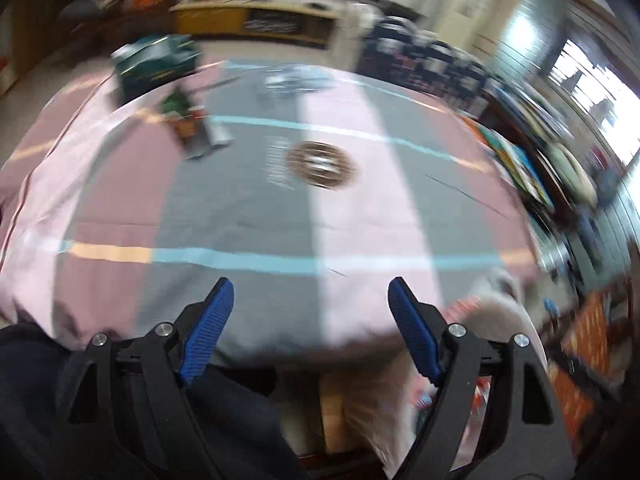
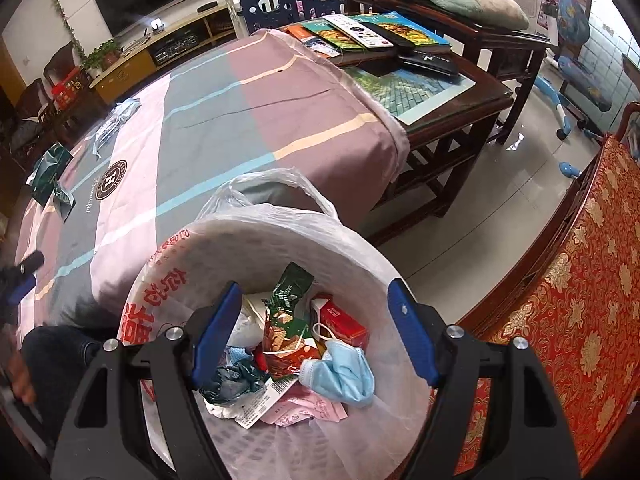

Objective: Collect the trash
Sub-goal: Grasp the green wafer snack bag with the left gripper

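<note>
Item, far left of the table (image 2: 256, 92): green wrapper (image 2: 50, 176), torn, lying flat; clear wrapper (image 2: 114, 120) just beyond it.

Item: your left hand-held gripper (image 1: 310, 300), jaws wide, nothing between them, over the table's near edge. Both wrappers lay ahead and to its left, blurred; this hand was the nearer.

Item, right: your right hand-held gripper (image 2: 314, 304), wide and empty, above the lined bin (image 2: 248, 240) of collected trash, well apart from both wrappers.

Bin (image 2: 256, 236) on floor before bed (image 2: 224, 120), holds face mask (image 2: 344, 376), carton (image 2: 344, 320), wrappers (image 2: 284, 320). Chair (image 2: 560, 320) right of bin. Packets (image 2: 50, 176) on bed's far left side.
</note>
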The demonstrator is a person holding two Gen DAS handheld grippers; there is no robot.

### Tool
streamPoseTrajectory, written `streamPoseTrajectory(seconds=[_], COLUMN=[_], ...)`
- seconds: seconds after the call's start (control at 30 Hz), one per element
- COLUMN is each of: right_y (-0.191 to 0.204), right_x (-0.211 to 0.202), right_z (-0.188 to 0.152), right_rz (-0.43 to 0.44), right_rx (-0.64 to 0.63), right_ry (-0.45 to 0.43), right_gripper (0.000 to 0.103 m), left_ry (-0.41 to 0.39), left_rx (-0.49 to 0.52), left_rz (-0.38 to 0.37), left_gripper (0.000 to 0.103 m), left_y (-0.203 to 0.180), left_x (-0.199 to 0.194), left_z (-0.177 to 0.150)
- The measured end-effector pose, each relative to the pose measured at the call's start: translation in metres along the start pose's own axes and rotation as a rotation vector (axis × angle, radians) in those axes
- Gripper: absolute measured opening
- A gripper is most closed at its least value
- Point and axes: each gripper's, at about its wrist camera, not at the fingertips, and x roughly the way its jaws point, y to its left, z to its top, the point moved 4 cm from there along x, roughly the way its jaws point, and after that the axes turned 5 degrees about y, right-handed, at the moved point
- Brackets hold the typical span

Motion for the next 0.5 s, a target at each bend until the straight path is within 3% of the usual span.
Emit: streamPoseTrajectory(seconds=[0.13, 0.33, 0.5], right_y=[0.013, 0.031, 0.042], right_x=[0.008, 0.013, 0.020], right_z=[0.006, 0.017, 0.026], right_rz=[0.002, -0.009, -0.018], right_rx=[-0.025, -0.069, -0.092], right_ry=[0.011, 0.008, 0.023], right_gripper=[0.074, 0.074, 0.074], left_ry=[-0.040, -0.032, 0.019], left_rx=[-0.161, -0.205, -0.181], left_rz=[0.089, 0.195, 0.153], left_gripper=[0.079, 0.080, 0.081], left_y=[0.065, 0.107, 0.109], left_x=[0.025, 0.073, 0.109], left_z=[0.052, 0.127, 0.157])
